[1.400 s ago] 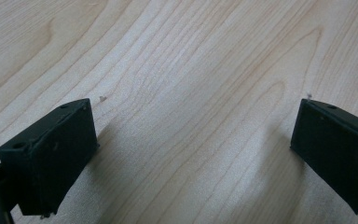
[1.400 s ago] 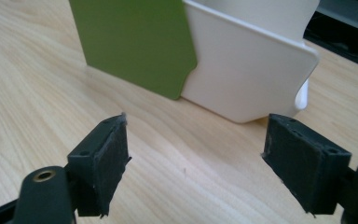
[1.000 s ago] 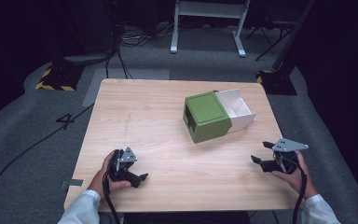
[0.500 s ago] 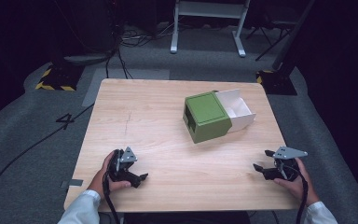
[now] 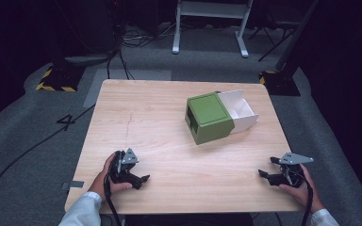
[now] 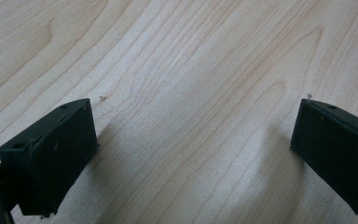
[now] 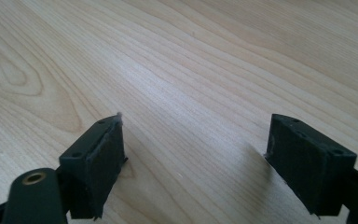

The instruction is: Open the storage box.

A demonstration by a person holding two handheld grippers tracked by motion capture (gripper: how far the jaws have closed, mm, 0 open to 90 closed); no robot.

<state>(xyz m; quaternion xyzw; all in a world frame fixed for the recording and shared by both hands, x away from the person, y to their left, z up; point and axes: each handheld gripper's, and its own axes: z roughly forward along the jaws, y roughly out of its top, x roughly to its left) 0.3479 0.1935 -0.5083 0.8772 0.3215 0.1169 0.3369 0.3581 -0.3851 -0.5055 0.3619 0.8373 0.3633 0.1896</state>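
- Table (image 5: 169,117): light wood, square-ish, seen from above in the high view; dark carpet all round.
- Box (image 5: 209,117): green sleeve with a white tray (image 5: 239,110) pulled part-way out of it. It sits on the far right part of the table, well apart from both grippers.
- Box long axis: runs from near-left to far-right across the table, at a slant to the table edges. The tray end points toward the far-right corner; the closed green end points back toward the table's middle and the person's left side.
- Green top face lies flat and level; the near-left side face shows a darker panel. The tray is open at the top, its white inside showing.
- Left gripper (image 5: 139,180): held in the left hand (image 5: 107,175) at the near-left edge, resting low on the wood, tips aimed right along the near edge. In the left gripper view (image 6: 191,154) the jaws stand wide apart with bare wood grain between them, nothing held.
- Right gripper (image 5: 267,168): held in the right hand (image 5: 304,188) at the near-right corner, grey plate on top, tips aimed left toward the table's middle. In the right gripper view (image 7: 193,154) the jaws are spread, bare wood between them, nothing pinched.
- Both grippers sit near the person's edge, far apart from each other, the box beyond them and nearer the right one.
- White sleeves show at the bottom of the high view.
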